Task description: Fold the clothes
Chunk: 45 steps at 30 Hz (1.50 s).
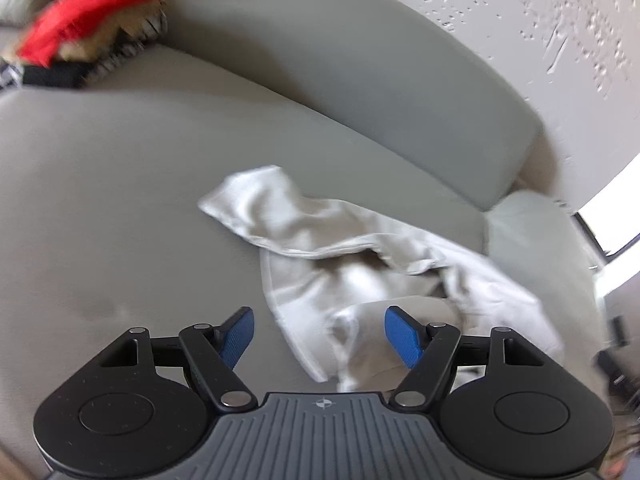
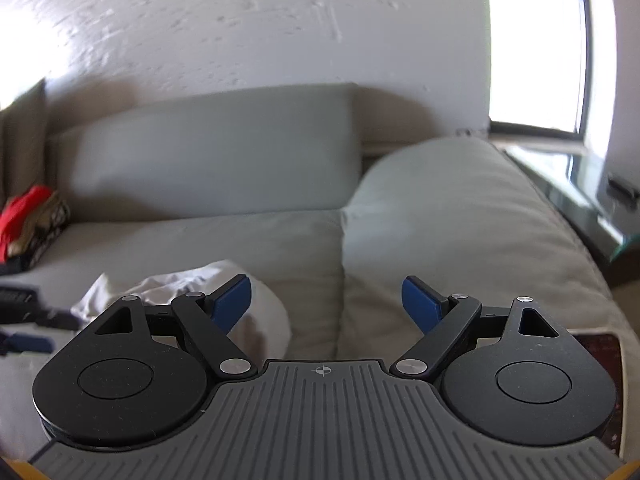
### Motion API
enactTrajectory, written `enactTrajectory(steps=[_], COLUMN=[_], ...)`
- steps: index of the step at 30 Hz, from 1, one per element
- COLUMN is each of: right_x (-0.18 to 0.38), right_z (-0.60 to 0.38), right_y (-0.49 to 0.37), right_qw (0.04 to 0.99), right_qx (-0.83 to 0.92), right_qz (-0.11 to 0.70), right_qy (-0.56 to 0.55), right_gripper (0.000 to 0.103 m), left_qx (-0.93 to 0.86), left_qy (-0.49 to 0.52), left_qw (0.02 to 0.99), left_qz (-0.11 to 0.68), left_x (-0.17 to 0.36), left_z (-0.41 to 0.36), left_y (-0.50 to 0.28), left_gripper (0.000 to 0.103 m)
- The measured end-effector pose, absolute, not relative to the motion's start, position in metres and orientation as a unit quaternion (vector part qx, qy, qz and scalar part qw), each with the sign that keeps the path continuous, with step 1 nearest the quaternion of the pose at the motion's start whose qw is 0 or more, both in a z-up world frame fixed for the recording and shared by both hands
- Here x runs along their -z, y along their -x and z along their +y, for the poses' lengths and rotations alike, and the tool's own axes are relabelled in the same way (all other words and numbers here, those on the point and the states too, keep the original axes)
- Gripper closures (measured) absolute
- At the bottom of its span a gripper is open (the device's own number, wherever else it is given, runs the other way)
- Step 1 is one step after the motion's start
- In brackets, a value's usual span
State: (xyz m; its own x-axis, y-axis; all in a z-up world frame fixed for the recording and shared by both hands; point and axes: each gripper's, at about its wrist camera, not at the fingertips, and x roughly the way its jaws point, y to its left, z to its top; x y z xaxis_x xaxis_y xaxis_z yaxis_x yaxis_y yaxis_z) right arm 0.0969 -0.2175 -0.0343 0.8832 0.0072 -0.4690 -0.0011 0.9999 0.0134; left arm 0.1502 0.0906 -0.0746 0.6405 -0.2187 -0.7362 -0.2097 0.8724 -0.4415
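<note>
Left wrist view: white garment (image 1: 360, 264) crumpled on the grey sofa seat (image 1: 100, 200), just ahead of and partly between the left tongs (image 1: 319, 338), jaws spread wide and holding nothing. Looks like thin, limp cloth, light, no stiffness, likely to sag and slide once lifted; best pinched at a hem or at the corner (image 1: 224, 196) poking toward the back cushion (image 1: 320, 60). Heap of red and patterned clothes (image 1: 84, 36) far off at the sofa's other end. Right wrist view: right tongs (image 2: 326, 300) also wide and empty, aimed over the seat, same white garment (image 2: 176, 284) low at left, partly hidden behind the left finger. Pillow (image 2: 440, 208) to the right, window (image 2: 536, 48) beyond.
</note>
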Motion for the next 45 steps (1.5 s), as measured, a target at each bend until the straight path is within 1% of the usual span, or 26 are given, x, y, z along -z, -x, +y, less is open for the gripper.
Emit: enactTrajectory(steps=[5,6,8,12,15,16,17,18,19,20,24,28,33,37,39,43,44,45], right_x=[0.028,0.030,0.034,0.051,0.064,0.068,0.071,0.075,0.079,0.077,0.065,0.049,0.056,0.062,0.062,0.065,0.065,0.066], right_z=[-0.228,-0.227,-0.226,-0.206,-0.190,-0.189,-0.188,-0.190,-0.192,-0.198,-0.229,-0.272,-0.296,-0.295,-0.297,-0.299,-0.301,-0.304], right_y=[-0.105,-0.105,-0.105,-0.112,-0.117,-0.119,-0.122,-0.125,-0.128,-0.126,-0.115,-0.107,-0.110,-0.113,-0.115,-0.117,-0.118,-0.120], right_qw=[0.967,0.964,0.954,0.943,0.934,0.930,0.925,0.919,0.913,0.916,0.933,0.932,0.915,0.911,0.911,0.909,0.909,0.908], right_qx=[-0.028,-0.039,-0.065,-0.087,-0.104,-0.101,-0.098,-0.099,-0.100,-0.088,-0.023,0.061,0.100,0.094,0.093,0.089,0.088,0.088], right_qz=[0.250,0.262,0.288,0.319,0.342,0.353,0.364,0.378,0.392,0.386,0.348,0.331,0.356,0.365,0.366,0.370,0.371,0.372], right_qy=[-0.028,-0.036,-0.052,-0.040,-0.030,-0.032,-0.036,-0.048,-0.060,-0.067,-0.092,-0.134,-0.162,-0.165,-0.168,-0.167,-0.168,-0.168], right_gripper=[0.018,0.019,0.027,0.026,0.026,0.031,0.049,0.061,0.090,0.101,0.102,0.102,0.102,0.101,0.101,0.101,0.101,0.101], left_qx=[0.033,0.037,0.044,0.062,0.059,0.055,0.049,0.044,0.041,0.040,0.039,0.045,0.063,0.072,0.071,0.083,0.080,0.074], left_qy=[0.298,0.310,0.331,0.328,0.324,0.328,0.333,0.339,0.345,0.351,0.365,0.379,0.397,0.406,0.427,0.499,0.503,0.504], left_qw=[0.846,0.840,0.829,0.830,0.833,0.833,0.833,0.834,0.833,0.832,0.829,0.823,0.812,0.795,0.781,0.750,0.749,0.751], left_qz=[0.441,0.444,0.450,0.447,0.444,0.442,0.438,0.434,0.431,0.428,0.422,0.420,0.422,0.446,0.450,0.427,0.423,0.420], left_x=[0.086,0.089,0.092,0.084,0.078,0.076,0.075,0.074,0.073,0.072,0.071,0.072,0.082,0.100,0.111,0.133,0.137,0.139], left_z=[0.090,0.090,0.090,0.088,0.092,0.095,0.099,0.102,0.105,0.107,0.112,0.114,0.105,0.092,0.090,0.088,0.088,0.089], left_y=[-0.167,-0.169,-0.172,-0.160,-0.153,-0.151,-0.150,-0.149,-0.148,-0.148,-0.144,-0.140,-0.133,-0.128,-0.127,-0.134,-0.139,-0.140], left_gripper=[0.035,0.035,0.035,0.034,0.031,0.030,0.028,0.028,0.028,0.028,0.027,0.027,0.027,0.029,0.033,0.042,0.048,0.051])
